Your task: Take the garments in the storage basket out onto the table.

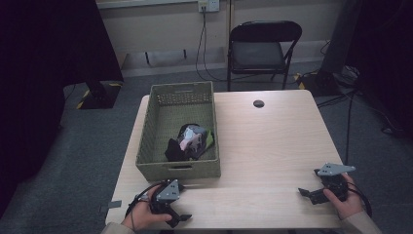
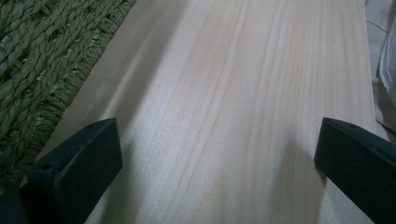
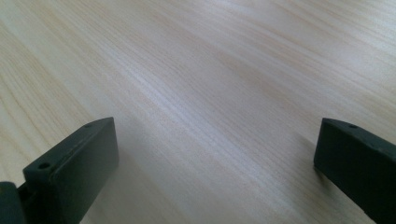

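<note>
black jaws of the left gripper [image 2: 219, 158] stand wide apart at the bottom of the left gripper view, nothing between them but the bare pale wood-grain table [image 2: 233, 93]. just off its left jaw runs the woven green rectangular basket [image 2: 42, 60], close beside but not touching as far as can be told. the right gripper [image 3: 217, 161] is likewise spread wide, jaws resting low over bare table with nothing held. from the high view, the left gripper [image 1: 179, 214] sits at the near edge of the table directly in front of the basket's near wall [image 1: 178, 171], held in the person's left hand [image 1: 143, 217]; the right gripper [image 1: 308, 191] lies well apart to the other side, held in the right hand [image 1: 343, 200], with open table ahead of it. beyond the left gripper, inside the basket toward its near end, lies a small bundle of soft items in black, pink, white and green [image 1: 191, 141]; their exact kind cannot be told. judgement: no item remains on the table surface, so the loading of the basket appears complete or nearly so, with both grippers empty and parked near the person. what is left, if anything, would be a final withdrawal or a handling of the basket itself. a dark folding chair [image 1: 260, 46] stands far beyond the table.
</note>
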### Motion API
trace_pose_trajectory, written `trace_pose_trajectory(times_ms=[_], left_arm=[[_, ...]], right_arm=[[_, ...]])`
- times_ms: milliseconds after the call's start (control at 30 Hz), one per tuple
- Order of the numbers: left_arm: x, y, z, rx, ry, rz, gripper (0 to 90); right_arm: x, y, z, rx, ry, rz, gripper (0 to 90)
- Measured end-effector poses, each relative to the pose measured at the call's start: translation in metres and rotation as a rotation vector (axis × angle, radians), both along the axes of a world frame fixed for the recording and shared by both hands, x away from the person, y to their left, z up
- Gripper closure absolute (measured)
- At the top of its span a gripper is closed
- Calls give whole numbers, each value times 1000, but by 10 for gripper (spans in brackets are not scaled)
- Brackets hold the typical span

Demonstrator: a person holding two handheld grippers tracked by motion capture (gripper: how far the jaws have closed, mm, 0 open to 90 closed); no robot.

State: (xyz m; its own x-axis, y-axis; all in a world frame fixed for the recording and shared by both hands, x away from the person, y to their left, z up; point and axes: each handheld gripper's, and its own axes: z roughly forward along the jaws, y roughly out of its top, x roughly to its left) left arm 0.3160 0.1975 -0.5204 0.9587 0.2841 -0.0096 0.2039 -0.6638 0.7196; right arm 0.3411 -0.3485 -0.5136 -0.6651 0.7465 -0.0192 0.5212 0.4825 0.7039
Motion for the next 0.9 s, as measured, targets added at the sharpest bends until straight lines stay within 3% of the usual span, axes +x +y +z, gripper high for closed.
trace_pose_trajectory(times_ms=[433,567,733,900], left_arm=[[1,3,3,6,14,-12,27],[1,4,6,-23,14,-10,27],[3,8,10,-33,53,22,24],[3,9,19,-36,61,30,24]], right_arm=[[0,0,0,0,0,0,0],[0,0,0,1,1,-1,0],[0,0,0,0,0,0,0],[0,0,0,0,0,0,0]])
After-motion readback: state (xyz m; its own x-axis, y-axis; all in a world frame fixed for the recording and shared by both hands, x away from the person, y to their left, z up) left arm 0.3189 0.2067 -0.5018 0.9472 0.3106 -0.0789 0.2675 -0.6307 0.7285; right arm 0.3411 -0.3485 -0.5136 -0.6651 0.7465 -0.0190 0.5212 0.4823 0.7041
